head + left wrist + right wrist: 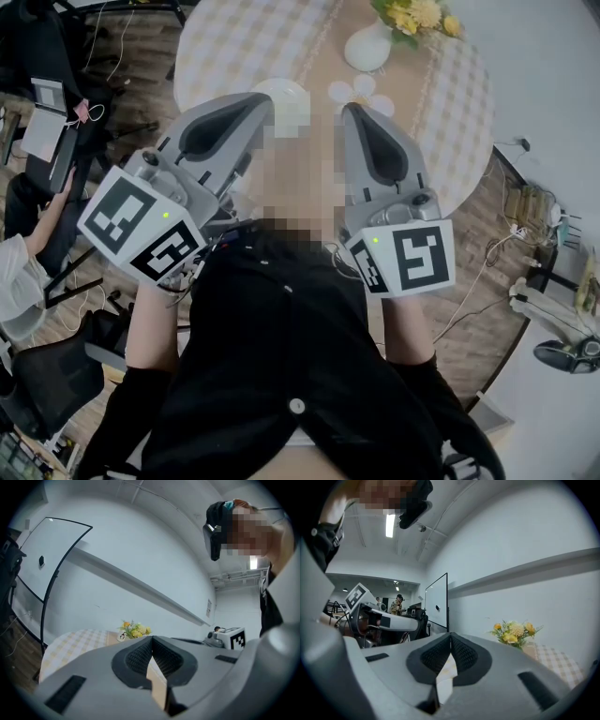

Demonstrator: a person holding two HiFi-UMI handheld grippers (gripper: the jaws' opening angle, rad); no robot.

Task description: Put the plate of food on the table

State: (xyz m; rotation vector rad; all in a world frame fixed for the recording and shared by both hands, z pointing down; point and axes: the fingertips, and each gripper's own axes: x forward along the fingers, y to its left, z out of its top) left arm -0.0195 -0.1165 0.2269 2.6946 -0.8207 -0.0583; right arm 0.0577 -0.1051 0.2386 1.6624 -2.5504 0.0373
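In the head view the round table [225, 47] with a checked cloth lies ahead. On it, a white plate [286, 92] shows just past the tip of my left gripper [265, 99], partly hidden by a mosaic patch; I cannot see any food on it. My right gripper [353, 111] is held level beside the left one, also pointing at the table. Both grippers are shut with nothing between their pads. In the left gripper view the left gripper [152, 638] has its pads meeting at the tip. In the right gripper view the right gripper [451, 635] looks the same.
A white vase of yellow flowers [368, 45] and a white flower-shaped mat [361, 91] sit on the table. Chairs and a seated person [19, 262] are at the left. Cables and a power strip [530, 211] lie on the floor at the right. A whiteboard [51, 559] stands by the wall.
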